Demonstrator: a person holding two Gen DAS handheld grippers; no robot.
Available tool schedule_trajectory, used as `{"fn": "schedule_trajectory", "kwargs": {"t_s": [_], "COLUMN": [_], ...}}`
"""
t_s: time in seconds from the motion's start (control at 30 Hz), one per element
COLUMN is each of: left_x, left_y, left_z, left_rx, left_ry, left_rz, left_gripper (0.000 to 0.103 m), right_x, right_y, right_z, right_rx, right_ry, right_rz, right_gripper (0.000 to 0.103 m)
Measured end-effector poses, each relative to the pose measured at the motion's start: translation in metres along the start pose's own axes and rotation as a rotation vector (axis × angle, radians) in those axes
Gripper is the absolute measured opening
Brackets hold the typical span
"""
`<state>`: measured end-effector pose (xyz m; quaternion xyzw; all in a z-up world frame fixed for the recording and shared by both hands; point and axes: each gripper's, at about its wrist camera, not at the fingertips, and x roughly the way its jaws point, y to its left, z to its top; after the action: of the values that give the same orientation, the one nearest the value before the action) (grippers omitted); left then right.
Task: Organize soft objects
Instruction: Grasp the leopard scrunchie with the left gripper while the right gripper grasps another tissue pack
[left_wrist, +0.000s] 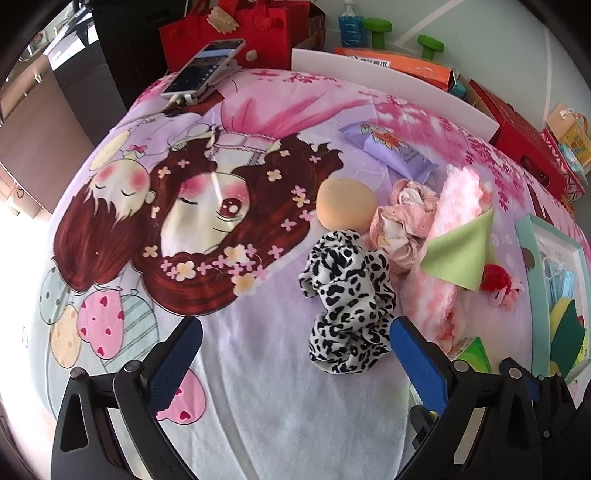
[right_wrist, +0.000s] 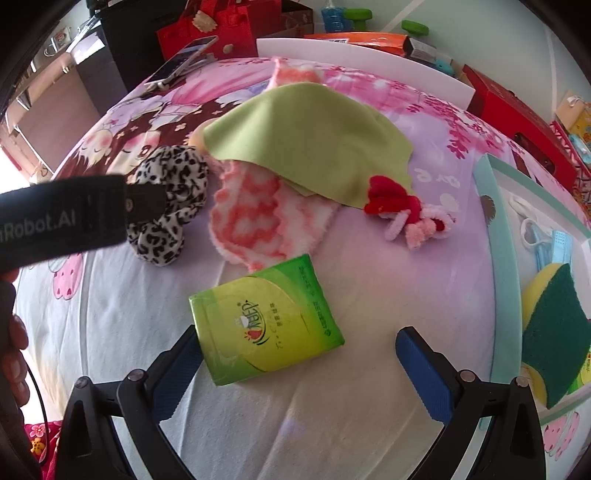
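both grippers hang over a bed with a cartoon sheet (left_wrist: 229, 369), and both have their fingers spread wide with nothing between them. the left gripper (left_wrist: 295, 350) sits just short of a leopard cloth (left_wrist: 347, 295), which is bunched up on the sheet; the right blue pad is right beside its near end, can't tell if it touches. past the leopard cloth there's a tan ball (left_wrist: 345, 203), touching or nearly so, and next to that a crumpled pink cloth (left_wrist: 402, 221). a fluffy pink towel (left_wrist: 461, 206) lies to the right of those with a green cloth (left_wrist: 461, 254) draped over part of it. a red and pink scrunchie (left_wrist: 498, 282) peeks out by the green cloth's edge. further back a purple packet (left_wrist: 391, 151) lies flat, and a phone (left_wrist: 205, 66) is at the far edge.

the right gripper (right_wrist: 295, 354) is over a green tissue pack (right_wrist: 266, 321), lying flat and tilted; its left corner is right by the left pad. off to the right is a teal box (right_wrist: 502, 295) with a sponge (right_wrist: 554, 332) in it. the left gripper's black body crosses this view in front of the leopard cloth.
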<state>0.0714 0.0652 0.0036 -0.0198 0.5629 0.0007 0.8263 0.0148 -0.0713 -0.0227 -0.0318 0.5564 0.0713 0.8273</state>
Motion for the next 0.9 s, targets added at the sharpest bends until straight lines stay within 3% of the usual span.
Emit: {"fn": "schedule_trajectory", "kwargs": {"t_s": [0.37,0.43,0.5,0.57,0.7,0.77,0.9], "left_x": [0.008,0.008,0.007,0.008,0.012,0.011,0.01], "left_y": [-0.003,-0.004,-0.006,-0.007,-0.012,-0.014,-0.016], "left_z": [0.002,0.003,0.003,0.003,0.002,0.003,0.004], "left_rx": [-0.02,-0.019,-0.014,-0.015,-0.004,0.002,0.014], "left_ry": [0.026,0.022,0.02,0.029,0.053,0.047,0.039], "left_rz": [-0.012,-0.022,-0.045,-0.08,-0.127,-0.148,-0.147], "left_gripper": [0.101,0.1,0.094,0.074,0.059,0.045,0.033], "right_x": [0.002,0.002,0.0,0.0,-0.001,-0.002,-0.003], "right_y": [-0.001,-0.002,-0.002,-0.005,-0.007,-0.007,-0.01], "right_z": [0.002,0.003,0.003,0.005,0.005,0.005,0.005], "right_rx": [-0.008,-0.005,-0.001,0.008,0.017,0.021,0.038], "right_ry": [-0.012,-0.015,-0.021,-0.029,-0.036,-0.037,-0.037], "right_rz": [-0.037,-0.033,-0.03,-0.022,-0.012,-0.013,-0.005], "right_gripper": [0.103,0.099,0.091,0.086,0.071,0.069,0.067]}}
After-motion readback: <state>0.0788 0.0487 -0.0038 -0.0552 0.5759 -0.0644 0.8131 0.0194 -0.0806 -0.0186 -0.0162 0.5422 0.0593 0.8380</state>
